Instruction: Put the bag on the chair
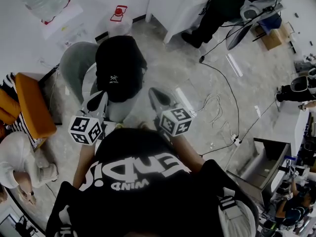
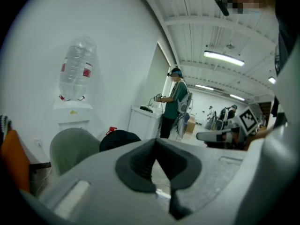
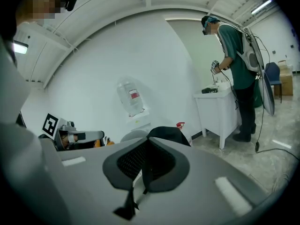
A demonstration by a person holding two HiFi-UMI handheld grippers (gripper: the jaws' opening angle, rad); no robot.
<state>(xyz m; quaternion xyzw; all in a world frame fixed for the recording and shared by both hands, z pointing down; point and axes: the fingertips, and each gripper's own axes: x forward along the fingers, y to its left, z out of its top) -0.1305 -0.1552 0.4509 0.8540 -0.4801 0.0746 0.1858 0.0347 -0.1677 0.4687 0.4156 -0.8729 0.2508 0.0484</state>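
The black bag (image 1: 120,68) lies on the seat of the grey chair (image 1: 74,68), with the chair's rounded back showing to its left in the head view. Both claws are in front of the chair and hold nothing. The left claw (image 1: 101,98) has its jaws pressed together, and its tip is just beside the bag's near edge; whether it touches cannot be told. The right claw (image 1: 155,93) is likewise pressed together and sits a little apart from the bag, over the pale floor (image 1: 197,112). In the left gripper view the bag is seen above the closed tips (image 2: 156,142). A water bottle (image 1: 44,1) stands by the wall behind the chair, and a white counter (image 1: 173,9) stands nearby.
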